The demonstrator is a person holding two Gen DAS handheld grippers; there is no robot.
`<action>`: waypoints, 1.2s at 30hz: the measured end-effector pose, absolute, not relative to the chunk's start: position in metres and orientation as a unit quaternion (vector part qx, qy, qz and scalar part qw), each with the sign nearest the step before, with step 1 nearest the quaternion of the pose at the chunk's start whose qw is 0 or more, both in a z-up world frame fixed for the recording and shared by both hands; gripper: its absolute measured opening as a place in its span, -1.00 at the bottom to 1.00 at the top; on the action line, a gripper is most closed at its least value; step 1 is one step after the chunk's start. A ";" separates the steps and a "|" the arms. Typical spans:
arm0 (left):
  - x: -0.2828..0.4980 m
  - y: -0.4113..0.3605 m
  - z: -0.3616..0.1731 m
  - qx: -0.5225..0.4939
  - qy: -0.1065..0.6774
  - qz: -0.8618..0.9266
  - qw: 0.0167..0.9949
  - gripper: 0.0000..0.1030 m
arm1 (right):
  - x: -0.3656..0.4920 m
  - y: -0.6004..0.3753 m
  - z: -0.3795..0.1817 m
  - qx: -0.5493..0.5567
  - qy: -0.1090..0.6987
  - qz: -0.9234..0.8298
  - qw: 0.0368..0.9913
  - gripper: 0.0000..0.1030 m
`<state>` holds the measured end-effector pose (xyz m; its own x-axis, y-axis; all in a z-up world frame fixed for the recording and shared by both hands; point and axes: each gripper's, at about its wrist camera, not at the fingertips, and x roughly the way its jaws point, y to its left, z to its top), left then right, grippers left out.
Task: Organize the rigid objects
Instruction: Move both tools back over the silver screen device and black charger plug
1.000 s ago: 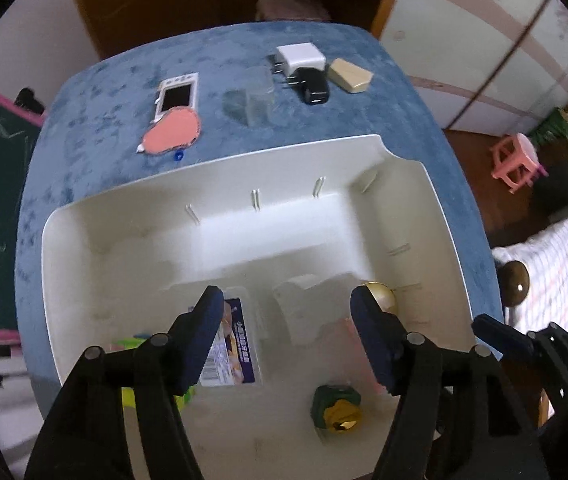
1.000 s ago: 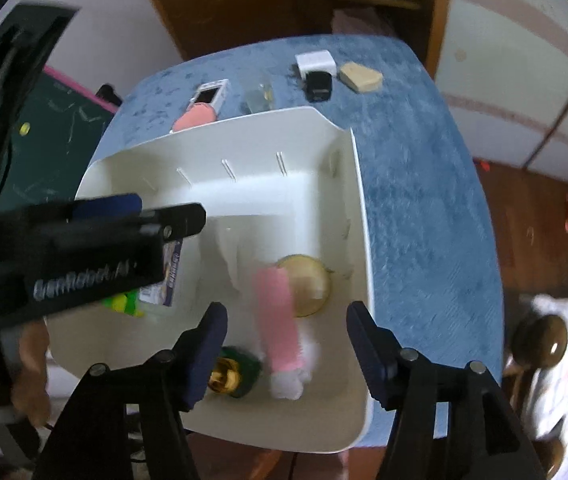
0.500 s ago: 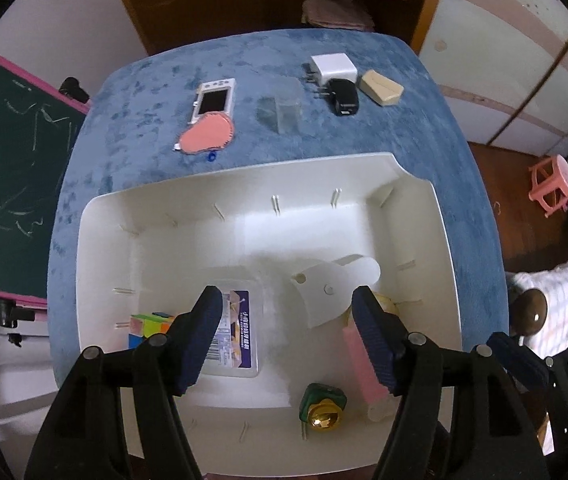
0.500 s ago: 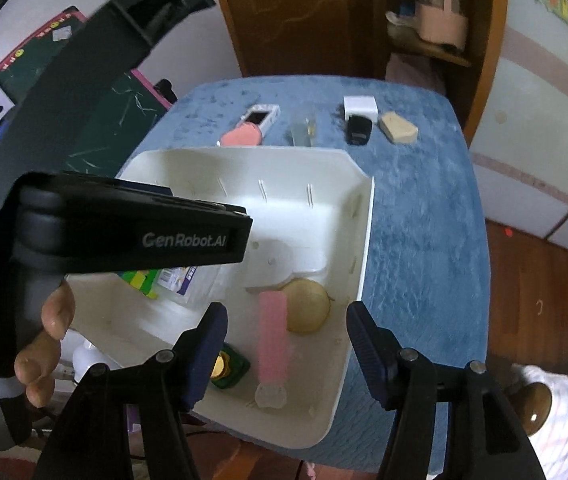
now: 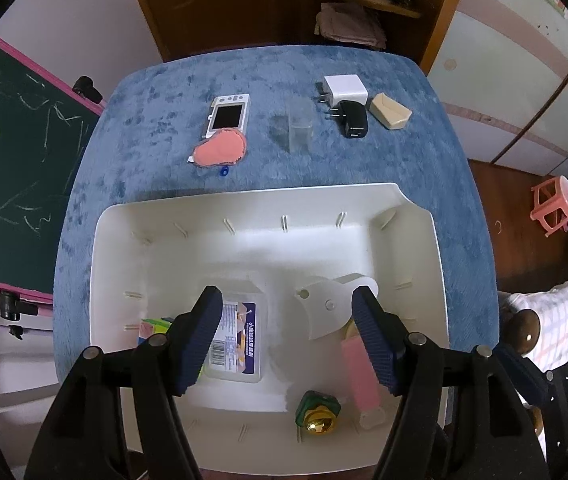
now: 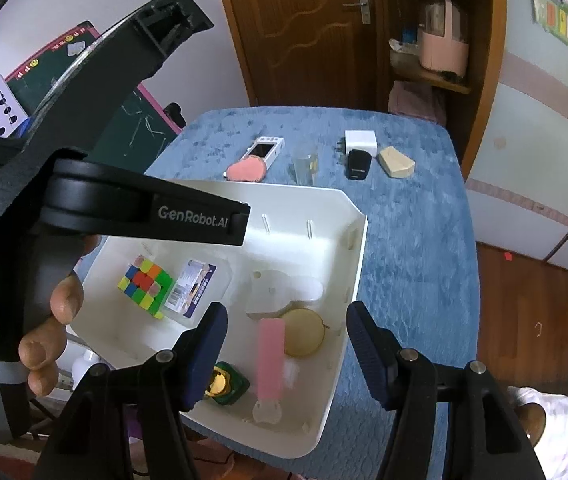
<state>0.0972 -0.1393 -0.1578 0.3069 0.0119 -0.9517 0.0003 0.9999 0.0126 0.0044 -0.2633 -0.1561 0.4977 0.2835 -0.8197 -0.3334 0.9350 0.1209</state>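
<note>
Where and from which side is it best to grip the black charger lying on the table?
Probably from above, jaws across the two long sides of the black charger. It lies flat, prongs toward the clear cup; the white charger touches its far end, so the ends are crowded.

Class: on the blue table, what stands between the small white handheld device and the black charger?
A clear plastic cup stands between them, seen in both wrist views.

Blue plush-covered table [image 5: 424, 168] mid-room. Behind: brown wooden door [image 6: 304, 28], wooden shelf unit [image 6: 428, 76] alongside. Left: green chalkboard, pink frame [image 5: 16, 160], against white wall. Right: pale cabinet panels [image 5: 524, 92], brown wood floor [image 6: 532, 292], pink plastic stool [image 5: 556, 210].
</note>
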 end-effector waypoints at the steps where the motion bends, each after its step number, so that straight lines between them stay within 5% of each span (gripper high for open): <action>1: 0.097 -0.139 -0.157 0.005 0.588 0.003 0.809 0.38 | 0.004 -0.263 -0.156 -0.027 0.467 0.178 0.866 0.22; 36: 0.136 -0.098 -0.082 -0.030 0.496 -0.018 0.868 0.38 | 0.045 -0.259 -0.102 -0.059 0.445 0.128 0.884 0.22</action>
<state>0.1364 -0.0977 -0.0825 0.5077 -0.0613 -0.8593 0.0014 0.9975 -0.0703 0.0451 -0.2586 -0.1022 0.5702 0.1743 -0.8028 -0.2797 0.9600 0.0098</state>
